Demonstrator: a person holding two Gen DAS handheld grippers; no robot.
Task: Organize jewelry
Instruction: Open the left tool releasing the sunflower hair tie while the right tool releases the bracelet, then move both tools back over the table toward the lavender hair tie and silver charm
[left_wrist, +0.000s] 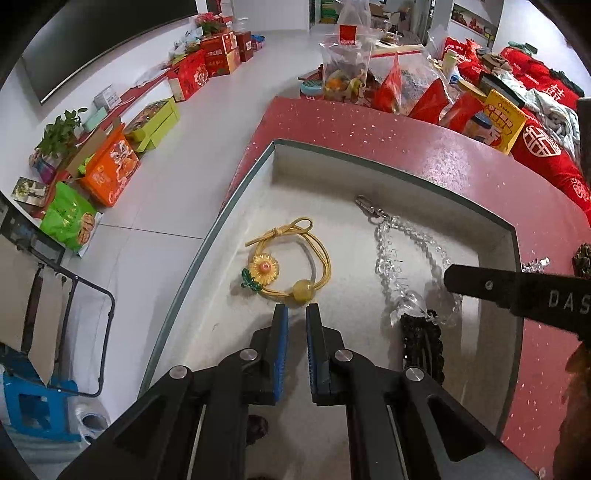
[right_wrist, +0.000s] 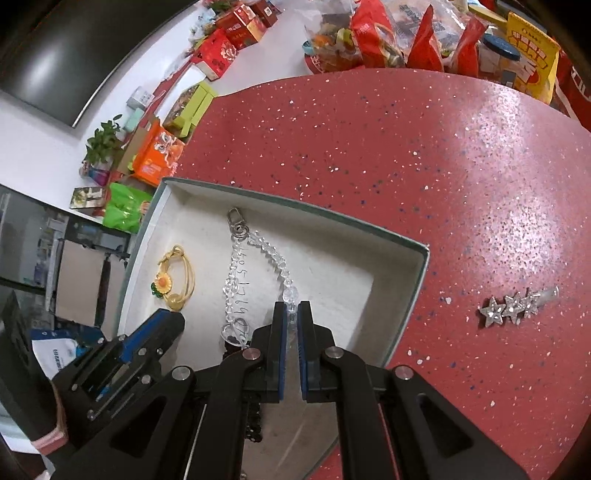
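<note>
Black beaded piece (left_wrist: 423, 343) partly covered by the left gripper's (left_wrist: 297, 308) right finger; in the right wrist view mostly hidden beneath the right gripper (right_wrist: 291, 308), only slivers visible left of the fingers. Lower end of the crystal bead chain (right_wrist: 236, 280) lost behind the left finger there; handwriting on the box floor beside it too small to read. Box (left_wrist: 369, 162) near edge concealed under both gripper bodies. Right gripper cut off by the right edge in the left wrist view, lettering reading only "DAS". Dark glittery object (left_wrist: 583, 258) far right of the fingers clipped by the edge, unidentifiable. Star hair clip (right_wrist: 517, 306) blurred at its clear far end.
</note>
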